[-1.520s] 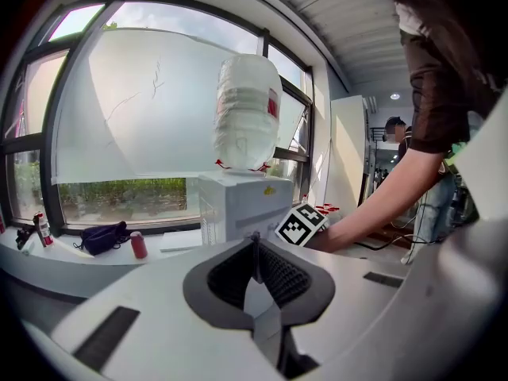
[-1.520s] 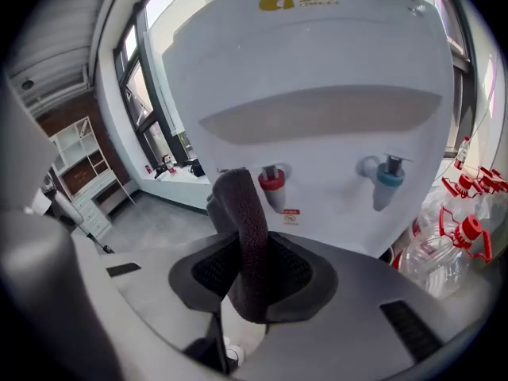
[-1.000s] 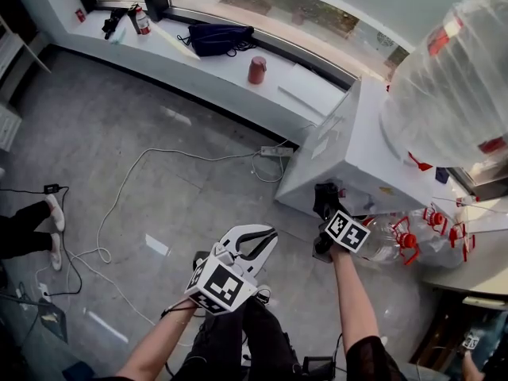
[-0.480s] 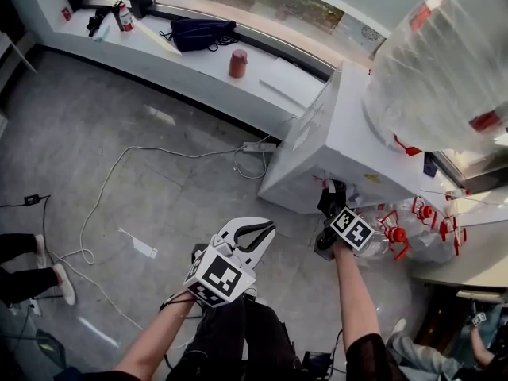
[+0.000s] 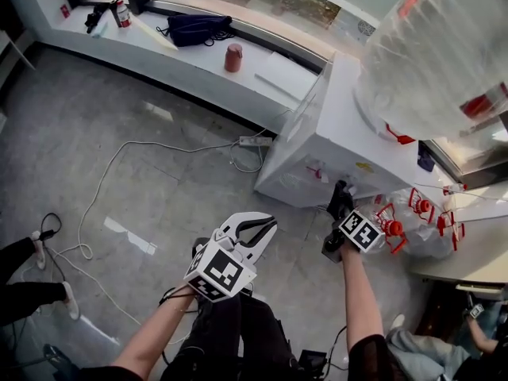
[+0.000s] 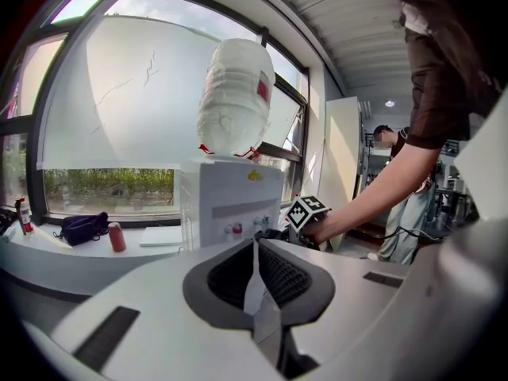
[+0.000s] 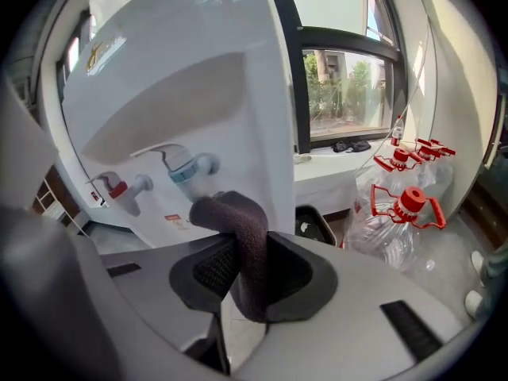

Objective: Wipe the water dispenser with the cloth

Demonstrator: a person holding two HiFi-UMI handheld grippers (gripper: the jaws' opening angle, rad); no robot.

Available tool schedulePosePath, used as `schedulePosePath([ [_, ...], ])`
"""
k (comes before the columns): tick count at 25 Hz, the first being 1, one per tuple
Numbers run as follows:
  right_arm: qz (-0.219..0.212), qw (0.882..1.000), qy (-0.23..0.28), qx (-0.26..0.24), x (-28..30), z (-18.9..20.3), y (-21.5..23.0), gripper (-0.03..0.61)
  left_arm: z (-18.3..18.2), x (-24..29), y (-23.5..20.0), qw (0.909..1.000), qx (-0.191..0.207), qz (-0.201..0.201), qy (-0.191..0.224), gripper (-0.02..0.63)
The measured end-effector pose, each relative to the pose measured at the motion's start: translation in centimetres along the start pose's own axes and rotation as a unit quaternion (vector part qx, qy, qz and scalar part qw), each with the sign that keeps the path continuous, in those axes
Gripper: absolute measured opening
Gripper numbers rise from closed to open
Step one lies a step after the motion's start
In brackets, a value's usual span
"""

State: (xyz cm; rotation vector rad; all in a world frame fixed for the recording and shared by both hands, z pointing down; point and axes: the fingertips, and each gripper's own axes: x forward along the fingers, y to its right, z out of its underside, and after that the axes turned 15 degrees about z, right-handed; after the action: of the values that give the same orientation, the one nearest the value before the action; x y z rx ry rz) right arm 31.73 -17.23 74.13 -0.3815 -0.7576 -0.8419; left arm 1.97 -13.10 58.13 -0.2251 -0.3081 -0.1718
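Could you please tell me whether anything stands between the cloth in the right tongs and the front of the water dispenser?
Nothing visible does. The right tongs, shut on the cloth, face the water dispenser and its taps with only open air between.

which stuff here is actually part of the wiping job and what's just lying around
Job: water dispenser; cloth; right gripper, clamped on the cloth.
Lying about: red can; dark bag; power strip; spare bottles; left gripper, shut with nothing in it.
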Motion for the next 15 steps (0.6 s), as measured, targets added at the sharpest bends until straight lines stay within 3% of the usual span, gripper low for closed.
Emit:
schedulePosePath([
  [4, 0.031, 0.999, 0.005, 0.029, -0.4, -0.4, 3.9, 0.103, 0.2, -0.5, 0.5, 1.0000, -0.003, -0.003, -0.001, 0.020],
  [7, 0.031, 0.999, 0.006, -0.021, -1.1, 0.5, 4.9, 0.103, 0.3, -0.8, 0.8, 1.0000, -0.005, -0.003, 0.000, 0.020],
  [10, 0.011, 0.998, 0.000, -0.066, -1.6, 2.5, 3.8, 0.103, 0.7, -0.8, 0.9, 1.0000, -0.006, -0.003, 0.002, 0.020],
  [15, -0.044, 0.996, -0.017, -0.081, -1.9, 5.9, -1.7, 0.103, 1.5, -1.2, 0.6, 1.0000, -0.007, -0.002, 0.002, 0.020],
])
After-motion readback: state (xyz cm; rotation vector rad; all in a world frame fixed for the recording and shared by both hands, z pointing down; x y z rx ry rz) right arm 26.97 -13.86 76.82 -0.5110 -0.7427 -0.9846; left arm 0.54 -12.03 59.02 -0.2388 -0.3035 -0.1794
